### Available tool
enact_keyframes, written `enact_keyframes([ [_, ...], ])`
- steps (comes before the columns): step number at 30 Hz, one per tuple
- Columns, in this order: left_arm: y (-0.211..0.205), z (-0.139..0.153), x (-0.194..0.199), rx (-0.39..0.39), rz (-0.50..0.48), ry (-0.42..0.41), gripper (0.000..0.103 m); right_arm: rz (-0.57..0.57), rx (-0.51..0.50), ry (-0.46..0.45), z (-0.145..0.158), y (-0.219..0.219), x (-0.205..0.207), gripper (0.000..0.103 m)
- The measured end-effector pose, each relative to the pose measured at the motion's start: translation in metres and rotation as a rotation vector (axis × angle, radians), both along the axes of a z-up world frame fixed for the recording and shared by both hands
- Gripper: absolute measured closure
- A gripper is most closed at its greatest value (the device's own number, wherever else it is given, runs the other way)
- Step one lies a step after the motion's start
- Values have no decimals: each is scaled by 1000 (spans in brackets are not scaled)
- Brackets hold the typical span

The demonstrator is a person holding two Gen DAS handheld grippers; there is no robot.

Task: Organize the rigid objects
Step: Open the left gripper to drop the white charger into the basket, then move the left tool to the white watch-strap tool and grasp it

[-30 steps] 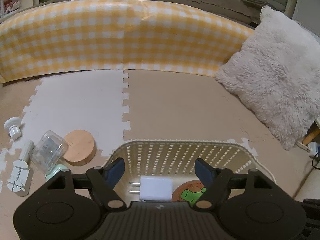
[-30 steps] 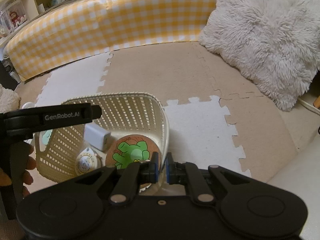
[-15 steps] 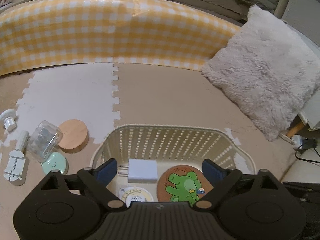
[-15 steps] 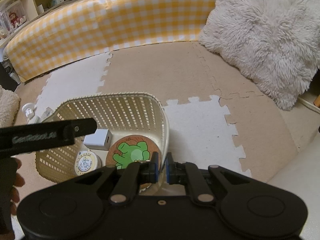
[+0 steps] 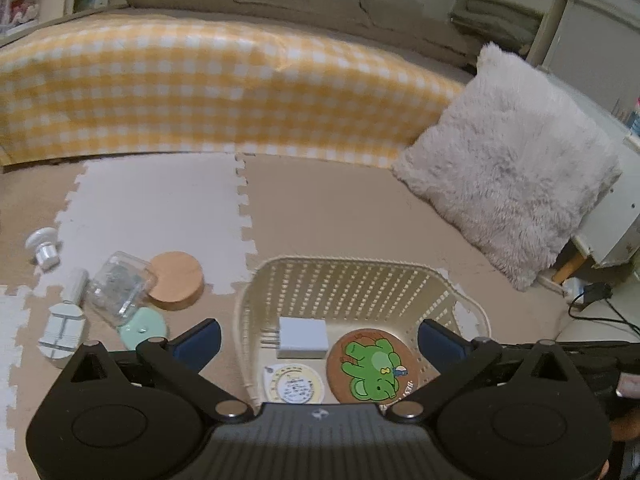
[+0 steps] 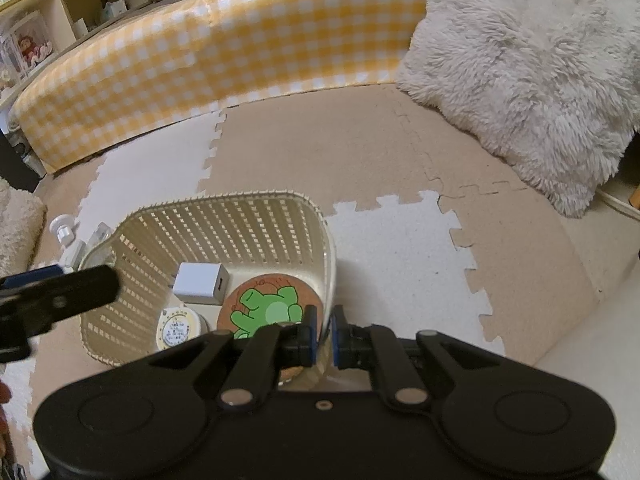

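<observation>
The left claw (image 5: pixel 318 338) has just been opening, empty, and lifted above the basket (image 5: pixel 460 292).

The room was dim and warm-lit — soft shadows, no glare. My fisheye views bent hard at the edges, corners black. The checked cushion (image 5: pixel 224 92) looked slightly smeared; my left tongs (image 6: pixel 56 300) blurred in the right view.

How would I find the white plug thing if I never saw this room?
Find the cream basket on the floor mats. Inside, the white charger lies flat on the bottom, beside the green elephant coaster. It is the only boxy thing there, with metal prongs; its neighbours are round.
</observation>
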State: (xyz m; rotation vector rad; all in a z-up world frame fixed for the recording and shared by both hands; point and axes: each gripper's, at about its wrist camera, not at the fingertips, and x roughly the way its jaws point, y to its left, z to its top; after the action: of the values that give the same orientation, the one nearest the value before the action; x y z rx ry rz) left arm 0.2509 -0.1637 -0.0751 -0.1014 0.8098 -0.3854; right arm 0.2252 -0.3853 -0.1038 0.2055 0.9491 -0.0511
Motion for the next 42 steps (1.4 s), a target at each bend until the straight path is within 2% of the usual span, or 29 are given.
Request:
enact_keyframes([
  [3,16,4,-7,-15,6,-19,0,1,-3,1,0,1,0,96],
  [11,63,1,-26,28,52,-97,0,9,-24,5,1,3,0,96],
  [18,104,-24,-26,105,113,-100,0,27,-74,8,3,9,1,95],
  [23,127,-43,-21,122,140,-98,0,6,-86,-10,5,8,-1,95],
  [26,136,-55,-17,139,139,-109,0,4,-89,-13,6,8,-2,95],
  [30,142,-73,-11,201,136,-126,0,9,-71,-11,5,6,-1,96],
  [36,162,-96,3,210,198,-85,0,8,-63,-9,5,6,-2,96],
  [42,173,-99,19,192,222,-103,3,6,-56,-13,7,6,-4,96],
])
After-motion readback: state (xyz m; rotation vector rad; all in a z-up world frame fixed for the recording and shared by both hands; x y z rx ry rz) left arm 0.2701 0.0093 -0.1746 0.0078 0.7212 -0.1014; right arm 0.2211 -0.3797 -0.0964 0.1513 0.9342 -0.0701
